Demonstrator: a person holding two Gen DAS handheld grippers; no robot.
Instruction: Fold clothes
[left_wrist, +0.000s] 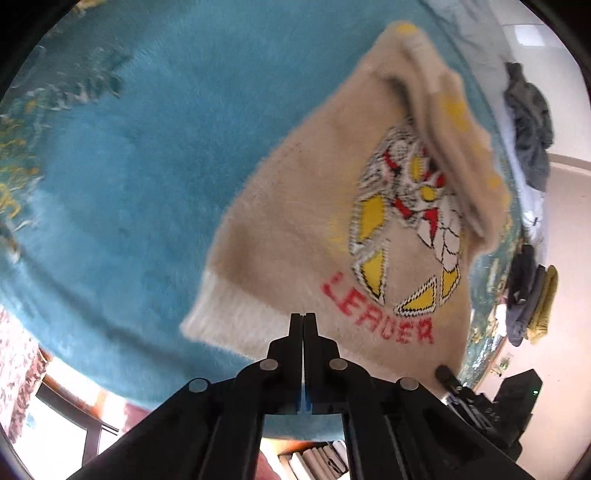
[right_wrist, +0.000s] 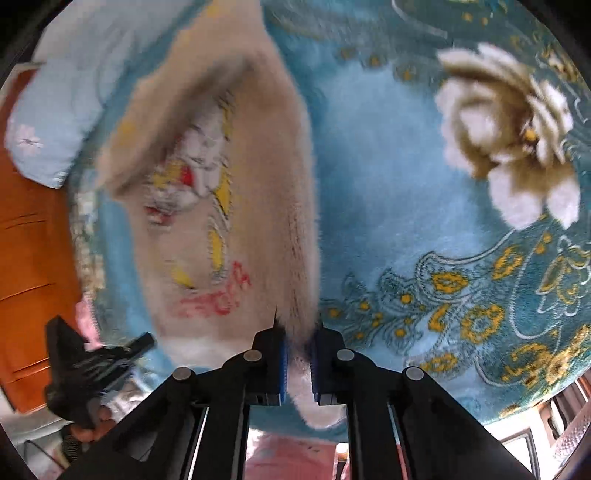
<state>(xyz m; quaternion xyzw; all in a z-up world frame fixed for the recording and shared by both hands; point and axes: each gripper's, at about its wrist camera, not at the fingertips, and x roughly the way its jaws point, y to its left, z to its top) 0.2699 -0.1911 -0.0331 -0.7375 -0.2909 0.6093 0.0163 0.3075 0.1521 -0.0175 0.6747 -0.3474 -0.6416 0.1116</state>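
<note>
A fluffy beige sweater (left_wrist: 295, 229) with a yellow, red and white figure and red lettering lies on a blue floral blanket (left_wrist: 140, 166). One part is folded over its top right. My left gripper (left_wrist: 303, 316) is shut with nothing between its fingers, its tips over the sweater's white hem. The sweater also shows in the right wrist view (right_wrist: 255, 206), blurred. My right gripper (right_wrist: 298, 328) is shut on the sweater's hem corner, with white fluff between the blue pads. The left gripper shows in the right wrist view (right_wrist: 146, 341) at the lower left.
The blanket (right_wrist: 406, 166) has a large white flower (right_wrist: 509, 140) on the right. A pale blue pillow (right_wrist: 62, 110) lies at the upper left beside an orange wooden board (right_wrist: 29, 240). Dark clothes (left_wrist: 532, 129) and a folded pile (left_wrist: 528, 299) lie at the blanket's right edge.
</note>
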